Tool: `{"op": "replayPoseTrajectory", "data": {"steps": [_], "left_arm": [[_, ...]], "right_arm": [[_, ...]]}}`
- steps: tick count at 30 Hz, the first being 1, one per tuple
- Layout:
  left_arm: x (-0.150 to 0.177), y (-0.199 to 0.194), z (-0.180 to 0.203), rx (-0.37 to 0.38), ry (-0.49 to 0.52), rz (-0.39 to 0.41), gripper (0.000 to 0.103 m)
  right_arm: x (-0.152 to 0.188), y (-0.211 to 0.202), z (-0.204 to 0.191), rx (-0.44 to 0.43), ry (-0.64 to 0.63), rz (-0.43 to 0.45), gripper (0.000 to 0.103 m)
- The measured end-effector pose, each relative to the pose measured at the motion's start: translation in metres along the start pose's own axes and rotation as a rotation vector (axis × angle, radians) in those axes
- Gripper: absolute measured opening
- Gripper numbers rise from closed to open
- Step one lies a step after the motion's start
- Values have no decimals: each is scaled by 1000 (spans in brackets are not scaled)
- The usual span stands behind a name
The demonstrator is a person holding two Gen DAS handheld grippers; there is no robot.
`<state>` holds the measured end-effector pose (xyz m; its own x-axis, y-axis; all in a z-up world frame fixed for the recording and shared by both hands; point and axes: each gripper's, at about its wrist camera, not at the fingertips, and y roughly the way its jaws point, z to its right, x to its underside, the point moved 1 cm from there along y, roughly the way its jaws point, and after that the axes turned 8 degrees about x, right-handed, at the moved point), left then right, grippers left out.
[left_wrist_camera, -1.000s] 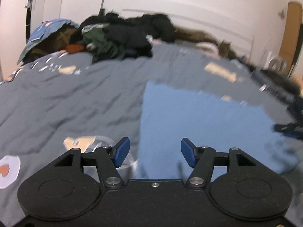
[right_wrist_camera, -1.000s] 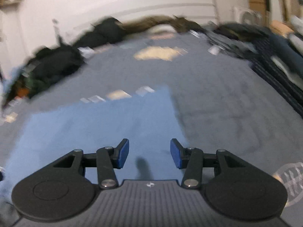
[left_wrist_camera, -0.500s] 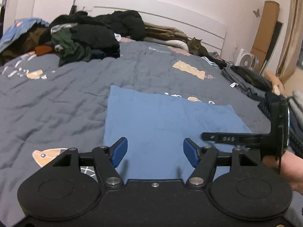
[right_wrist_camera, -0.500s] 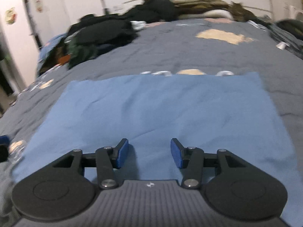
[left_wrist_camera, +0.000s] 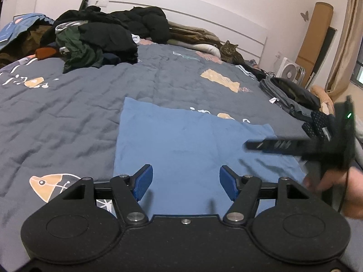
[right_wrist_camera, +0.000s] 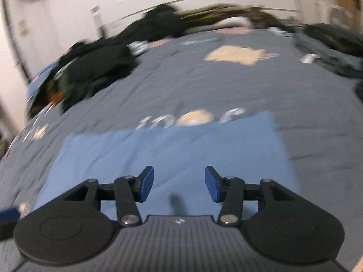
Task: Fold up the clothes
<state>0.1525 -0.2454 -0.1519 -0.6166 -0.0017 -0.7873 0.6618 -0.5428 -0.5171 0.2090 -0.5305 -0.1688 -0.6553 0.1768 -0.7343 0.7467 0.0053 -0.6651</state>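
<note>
1 blue cloth (left_wrist_camera: 181, 145), flat, rectangular, faintly creased, lay on quilted grey bedspread (left_wrist_camera: 56, 117) at 12 o'clock of 2 grippers. Left gripper (left_wrist_camera: 186, 182) gaped wide, empty; right gripper (right_wrist_camera: 179, 183) narrower, empty.

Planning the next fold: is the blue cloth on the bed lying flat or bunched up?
Flat. The blue cloth lies spread as a smooth rectangle on the grey bedspread, with only faint creases. Whether it is already folded double, I cannot tell.
</note>
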Motion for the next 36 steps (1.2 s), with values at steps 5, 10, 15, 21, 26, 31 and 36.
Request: {"op": "replayPoseTrajectory", "data": {"steps": [5,10,15,21,26,31,36], "left_arm": [[1,0,0,8,-3,-8,65],[4,3,0,12,-8,-22,65],[6,4,7,22,4,-20,65],[12,6,17,26,31,-26,65],[16,8,25,34,55,-30,65],[20,15,23,17,66,-50,65],[22,20,20,-5,63,-59,65]], "right_arm": [[28,17,6,86,-65,-7,49],[22,-2,54,249,-1,9,49],[27,-64,56,245,46,107,49],[65,-91,17,117,36,138,49],[80,-70,22,144,-7,60,49],[83,-69,57,217,51,55,49],[86,-75,85,335,63,50,50]]}}
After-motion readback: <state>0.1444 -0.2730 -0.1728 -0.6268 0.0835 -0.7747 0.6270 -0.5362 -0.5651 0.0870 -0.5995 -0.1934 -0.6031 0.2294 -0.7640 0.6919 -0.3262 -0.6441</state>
